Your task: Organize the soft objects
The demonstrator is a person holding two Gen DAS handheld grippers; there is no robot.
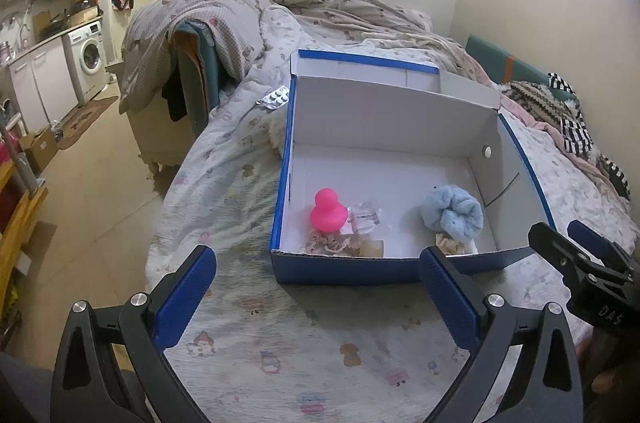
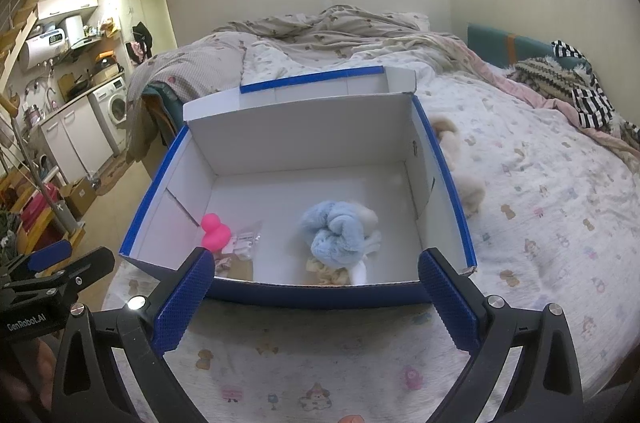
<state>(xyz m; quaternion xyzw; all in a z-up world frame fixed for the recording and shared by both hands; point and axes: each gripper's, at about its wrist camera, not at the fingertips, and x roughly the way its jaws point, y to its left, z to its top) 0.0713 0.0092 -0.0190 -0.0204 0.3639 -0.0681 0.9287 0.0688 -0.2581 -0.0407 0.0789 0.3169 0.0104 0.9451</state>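
While both the left gripper [image 1: 318, 287] and right gripper [image 2: 316, 287] gape wide, the box [image 2: 304, 293] holds a blue scrunchie [image 2: 338, 233].

The box [image 2: 444, 183] is blue outside, white inside — within it, a pink duck [image 2: 215, 233], a pale-blue fluffy scrunchie [image 2: 334, 237].

Right claw [image 2: 316, 299] agape, empty; blue plush [image 2: 336, 233] inside box [image 2: 304, 289].

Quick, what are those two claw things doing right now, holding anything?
Left gripper: open, holding nothing.
Right gripper: open, holding nothing.
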